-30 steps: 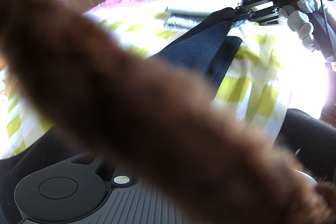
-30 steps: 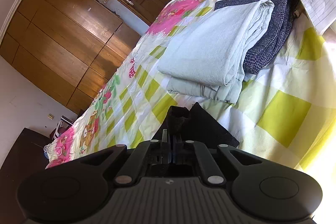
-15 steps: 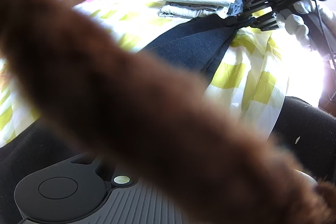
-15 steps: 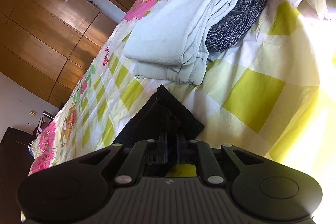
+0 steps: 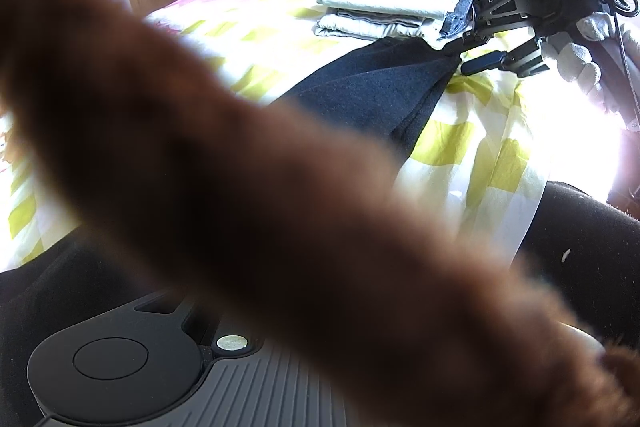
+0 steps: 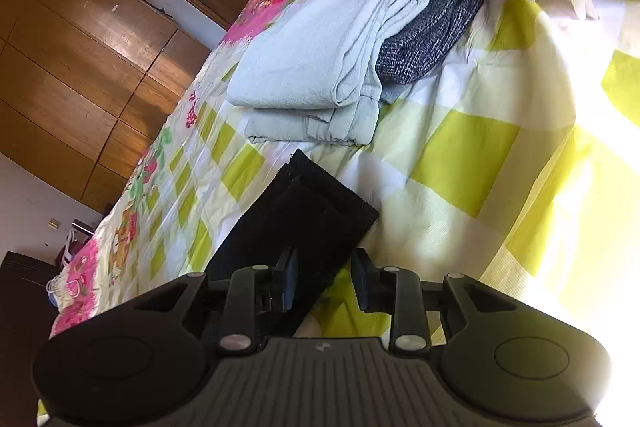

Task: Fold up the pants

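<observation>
1. Left gripper (image 5: pixel 224 311): its fingers are hidden behind a blurred brown furry sleeve (image 5: pixel 248 195); they read as clenched, on what I cannot tell.
2. Dark pants (image 6: pixel 296 223) lie on the checked bed (image 6: pixel 460 167), near the folded stack (image 6: pixel 332 59).
3. Right gripper (image 6: pixel 325 285): fingers just released, spread apart, with the pants' end between them.

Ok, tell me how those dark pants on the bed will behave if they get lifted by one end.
The dark pants will probably droop: they lie flat in soft layers on the checked bedspread. They look like thick fabric, so likely fairly heavy for cloth. The layered end may slide apart when raised, since the right tool stands open around it, not pinching.
</observation>
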`<action>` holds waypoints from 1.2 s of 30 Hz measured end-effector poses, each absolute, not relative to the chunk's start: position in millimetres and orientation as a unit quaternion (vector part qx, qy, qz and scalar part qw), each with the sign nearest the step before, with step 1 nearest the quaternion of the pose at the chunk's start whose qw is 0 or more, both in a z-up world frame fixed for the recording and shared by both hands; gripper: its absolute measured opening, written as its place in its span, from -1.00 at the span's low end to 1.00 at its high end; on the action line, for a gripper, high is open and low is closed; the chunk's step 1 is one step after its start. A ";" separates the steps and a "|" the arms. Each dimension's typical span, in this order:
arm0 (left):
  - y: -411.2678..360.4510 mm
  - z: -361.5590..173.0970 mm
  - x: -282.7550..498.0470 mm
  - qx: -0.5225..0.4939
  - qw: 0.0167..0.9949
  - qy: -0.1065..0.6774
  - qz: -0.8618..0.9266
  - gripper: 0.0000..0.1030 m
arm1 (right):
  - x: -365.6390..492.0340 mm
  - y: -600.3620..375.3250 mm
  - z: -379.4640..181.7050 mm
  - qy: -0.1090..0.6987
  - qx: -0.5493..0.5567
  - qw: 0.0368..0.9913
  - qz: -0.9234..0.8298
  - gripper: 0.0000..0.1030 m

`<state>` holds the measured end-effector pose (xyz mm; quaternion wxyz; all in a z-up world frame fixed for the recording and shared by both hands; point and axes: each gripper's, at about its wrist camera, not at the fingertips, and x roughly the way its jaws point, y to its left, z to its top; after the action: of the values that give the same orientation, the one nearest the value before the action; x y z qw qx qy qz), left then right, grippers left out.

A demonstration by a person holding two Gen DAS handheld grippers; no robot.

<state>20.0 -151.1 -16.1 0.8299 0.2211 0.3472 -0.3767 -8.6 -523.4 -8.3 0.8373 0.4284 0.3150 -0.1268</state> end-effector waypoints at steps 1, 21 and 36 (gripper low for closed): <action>-151.1 -16.4 20.6 0.220 0.830 0.348 -0.377 -0.60 | -8.3 -522.7 -6.3 0.312 0.424 0.841 -0.125 -0.15; -146.8 0.3 28.5 0.200 0.845 0.325 -0.373 -0.60 | 17.2 -526.9 48.1 0.241 0.446 0.861 -0.044 -0.59; -150.8 -20.1 27.2 0.208 0.831 0.348 -0.380 -0.59 | 24.2 -534.7 -3.6 0.301 0.431 0.845 -0.096 -0.59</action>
<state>27.2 -150.8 -20.1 0.8314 0.2080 0.3482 -0.3798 24.2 -534.7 -3.6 0.8451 0.4309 0.3013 -0.0964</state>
